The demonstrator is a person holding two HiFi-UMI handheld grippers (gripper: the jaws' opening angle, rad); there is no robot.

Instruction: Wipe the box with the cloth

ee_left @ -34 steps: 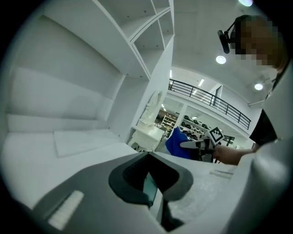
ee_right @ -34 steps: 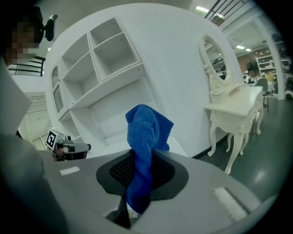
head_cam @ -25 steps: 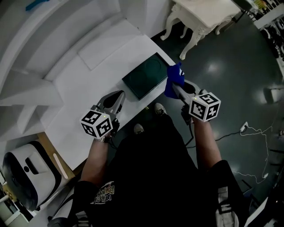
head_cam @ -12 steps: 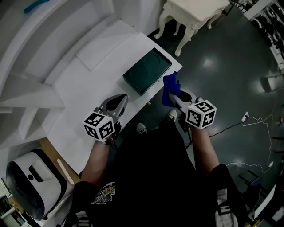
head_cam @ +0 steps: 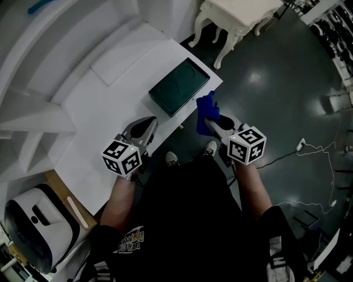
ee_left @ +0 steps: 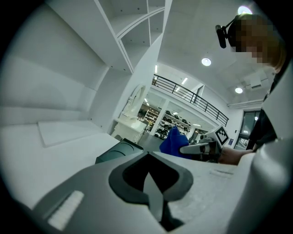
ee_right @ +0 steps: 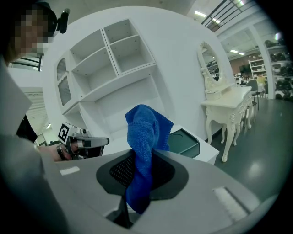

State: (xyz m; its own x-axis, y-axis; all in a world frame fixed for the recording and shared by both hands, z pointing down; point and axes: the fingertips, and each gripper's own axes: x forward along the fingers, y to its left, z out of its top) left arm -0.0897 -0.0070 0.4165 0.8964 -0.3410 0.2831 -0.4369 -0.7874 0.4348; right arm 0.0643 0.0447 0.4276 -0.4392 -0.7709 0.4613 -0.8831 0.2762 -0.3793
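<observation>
The dark green box (head_cam: 179, 87) lies flat near the right front corner of the white desk (head_cam: 105, 115); it also shows in the left gripper view (ee_left: 118, 151) and the right gripper view (ee_right: 184, 140). My right gripper (head_cam: 212, 124) is shut on the blue cloth (head_cam: 206, 112), held just off the desk's front edge, close to the box's near corner and not touching it. The cloth (ee_right: 145, 137) sticks up from between the jaws. My left gripper (head_cam: 144, 125) hovers over the desk to the left of the box, shut and empty (ee_left: 149, 158).
A thin white panel (head_cam: 124, 55) lies on the desk behind the box. White shelving rises at the back left. An ornate white dressing table (head_cam: 240, 16) stands to the right on the dark floor. A white appliance (head_cam: 33, 220) sits lower left, and a cable (head_cam: 314, 160) runs across the floor.
The right gripper has drawn the cloth back from the box's right edge toward the person and slightly left. The left gripper has hardly moved.
</observation>
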